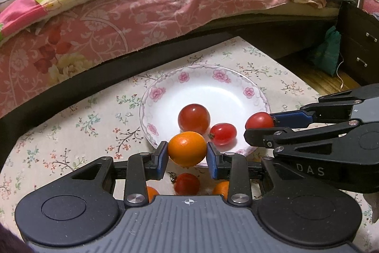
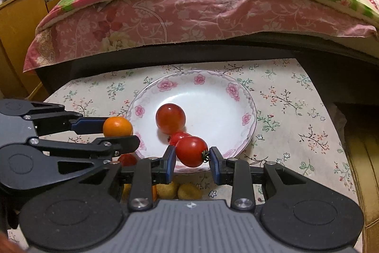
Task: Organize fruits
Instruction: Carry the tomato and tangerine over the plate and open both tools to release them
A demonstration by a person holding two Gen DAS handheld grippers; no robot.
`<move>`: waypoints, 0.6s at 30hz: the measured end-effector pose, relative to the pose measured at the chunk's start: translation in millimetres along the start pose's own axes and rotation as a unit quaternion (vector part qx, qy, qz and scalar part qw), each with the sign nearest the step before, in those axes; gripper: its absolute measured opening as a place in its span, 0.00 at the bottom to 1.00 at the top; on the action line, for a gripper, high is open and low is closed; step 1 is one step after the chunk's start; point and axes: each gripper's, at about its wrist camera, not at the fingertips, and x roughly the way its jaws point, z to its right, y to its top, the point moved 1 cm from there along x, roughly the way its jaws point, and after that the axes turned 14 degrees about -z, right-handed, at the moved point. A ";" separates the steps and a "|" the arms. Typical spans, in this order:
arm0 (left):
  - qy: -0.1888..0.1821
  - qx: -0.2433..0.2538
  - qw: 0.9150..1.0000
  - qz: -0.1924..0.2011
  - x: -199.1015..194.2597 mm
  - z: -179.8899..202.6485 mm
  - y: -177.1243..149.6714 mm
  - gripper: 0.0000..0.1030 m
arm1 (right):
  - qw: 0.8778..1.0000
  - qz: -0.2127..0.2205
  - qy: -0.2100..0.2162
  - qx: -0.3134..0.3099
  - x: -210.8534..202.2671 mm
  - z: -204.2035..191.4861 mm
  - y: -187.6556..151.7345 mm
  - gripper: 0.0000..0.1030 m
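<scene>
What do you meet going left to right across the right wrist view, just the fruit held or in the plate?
Orange held by the left gripper → large tomato in the plate → tomato held by the right gripper.

2 close wrist views – shared plate, bed-facing
</scene>
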 end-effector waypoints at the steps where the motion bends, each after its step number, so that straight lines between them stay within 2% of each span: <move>1: 0.000 -0.001 1.000 -0.001 1.4 -0.9 0.4 0.40 | 1.000 -0.001 0.000 0.000 2.0 0.2 0.9 0.30; 18: -0.001 -0.007 1.000 -0.011 17.6 -6.2 9.4 0.40 | 1.000 -0.012 -0.002 0.007 20.7 7.3 9.1 0.31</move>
